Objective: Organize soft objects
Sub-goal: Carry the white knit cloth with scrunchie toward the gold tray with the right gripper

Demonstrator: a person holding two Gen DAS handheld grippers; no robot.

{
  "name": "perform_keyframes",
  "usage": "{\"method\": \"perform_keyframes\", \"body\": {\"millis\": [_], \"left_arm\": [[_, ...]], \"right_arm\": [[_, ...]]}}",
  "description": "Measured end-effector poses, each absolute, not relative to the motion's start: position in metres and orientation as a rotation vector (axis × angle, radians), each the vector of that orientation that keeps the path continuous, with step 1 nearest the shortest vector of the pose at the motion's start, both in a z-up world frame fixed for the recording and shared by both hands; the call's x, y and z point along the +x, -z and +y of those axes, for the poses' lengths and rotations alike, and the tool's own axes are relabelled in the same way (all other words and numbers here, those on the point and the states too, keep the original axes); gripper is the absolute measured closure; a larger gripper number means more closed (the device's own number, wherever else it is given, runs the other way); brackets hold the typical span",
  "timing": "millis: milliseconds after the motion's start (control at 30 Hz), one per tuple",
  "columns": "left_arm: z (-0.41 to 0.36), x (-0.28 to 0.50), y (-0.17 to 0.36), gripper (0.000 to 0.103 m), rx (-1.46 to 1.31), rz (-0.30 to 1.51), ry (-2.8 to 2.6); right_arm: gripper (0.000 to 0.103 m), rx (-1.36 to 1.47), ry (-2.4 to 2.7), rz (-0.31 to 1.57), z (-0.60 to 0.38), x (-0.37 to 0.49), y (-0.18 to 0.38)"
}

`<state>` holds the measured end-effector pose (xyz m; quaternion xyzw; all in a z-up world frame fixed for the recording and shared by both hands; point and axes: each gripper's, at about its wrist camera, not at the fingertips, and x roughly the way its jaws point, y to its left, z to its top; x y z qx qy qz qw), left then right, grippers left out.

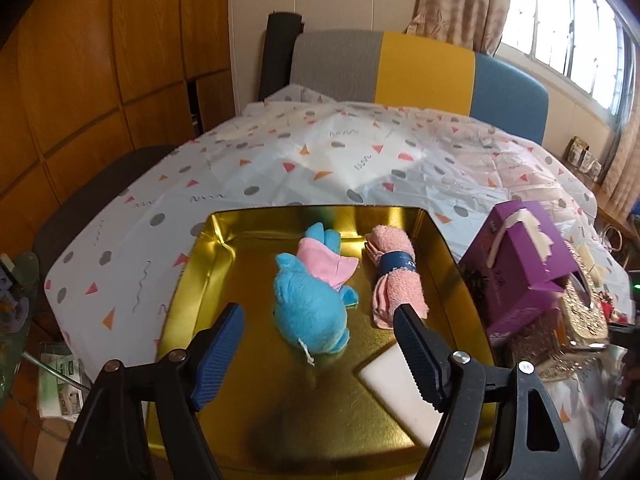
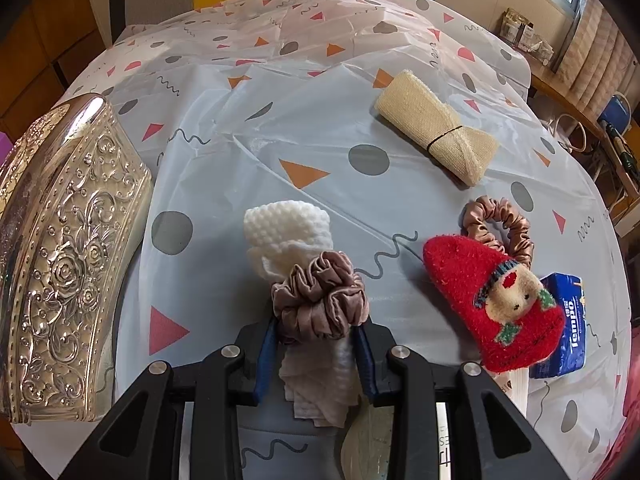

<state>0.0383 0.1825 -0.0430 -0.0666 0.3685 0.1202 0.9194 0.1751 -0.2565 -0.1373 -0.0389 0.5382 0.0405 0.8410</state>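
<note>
Blue tissue pack [image 2: 562, 326] reads "Tempo" (beside red sock [image 2: 492, 304]).

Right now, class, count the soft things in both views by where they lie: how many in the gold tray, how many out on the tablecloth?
In the gold tray: 2 (blue plush, pink towel roll)
On the tablecloth: 5 (white knit cloth, mauve scrunchie, tan scrunchie, red sock, beige cloth roll)
Total: 7

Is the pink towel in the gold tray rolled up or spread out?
Rolled up: the pink towel lies in the gold tray as a bundle, with a dark band around its middle.
</note>
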Motion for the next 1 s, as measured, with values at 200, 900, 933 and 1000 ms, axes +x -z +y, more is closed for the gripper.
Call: {"method": "perform_keyframes", "body": {"millis": [200, 900, 933, 1000], "left_arm": [[0.181, 0.016, 0.035, 0.023, -0.126, 0.737, -0.238], [0.183, -0.021, 0.033, 0.023, -0.137, 0.705, -0.181], [0.184, -0.022, 0.033, 0.023, -0.141, 0.704, -0.178], [0.184, -0.023, 0.032, 0.023, -0.145, 0.701, -0.174]], "right_arm": [[0.069, -0.092, -0.081, 1.128, -0.257, 0.173, 0.139], [0.071, 0.112, 0.053, 1.110, -0.263, 0.166, 0.120], [0.071, 0.115, 0.056, 1.098, -0.263, 0.166, 0.117], [0.071, 0.127, 0.054, 1.075, -0.264, 0.164, 0.111]]}}
